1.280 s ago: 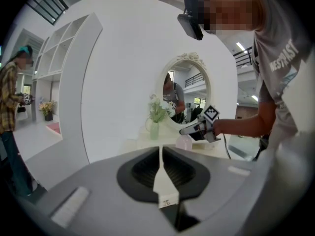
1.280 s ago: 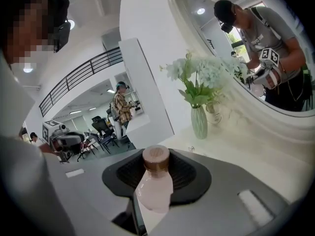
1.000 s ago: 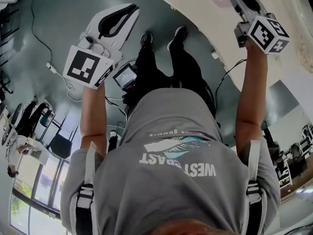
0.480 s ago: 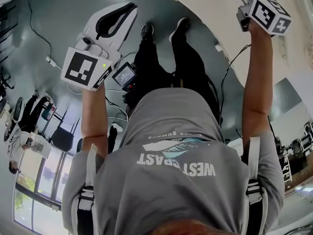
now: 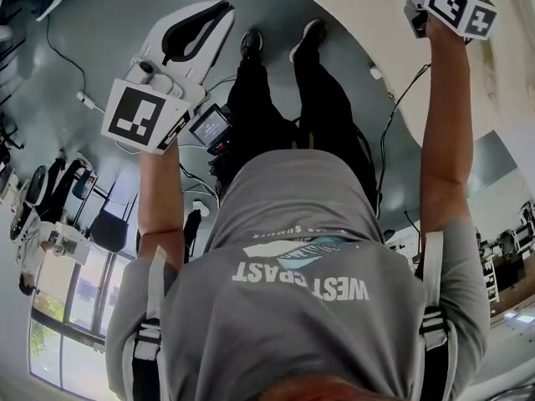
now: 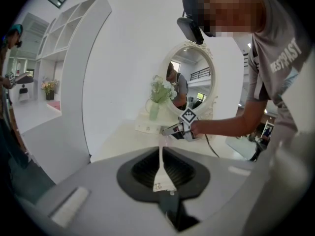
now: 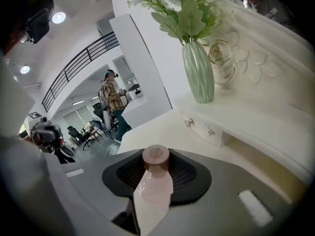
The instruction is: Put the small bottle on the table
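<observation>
Moved: right gripper (image 7: pixel 156 170) reaches further out over the white table (image 7: pixel 162 127) than a second ago
Grip: jaws clamped on the small pink bottle (image 7: pixel 152 193) — still carried, not set down
Left gripper (image 6: pixel 161 167): jaws together, empty

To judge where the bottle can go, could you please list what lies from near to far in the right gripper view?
Near to far: pale pink small bottle with a brown cap → bare cream table top → small white drawer with metal knobs → ribbed pale green vase holding white flowers.
</observation>
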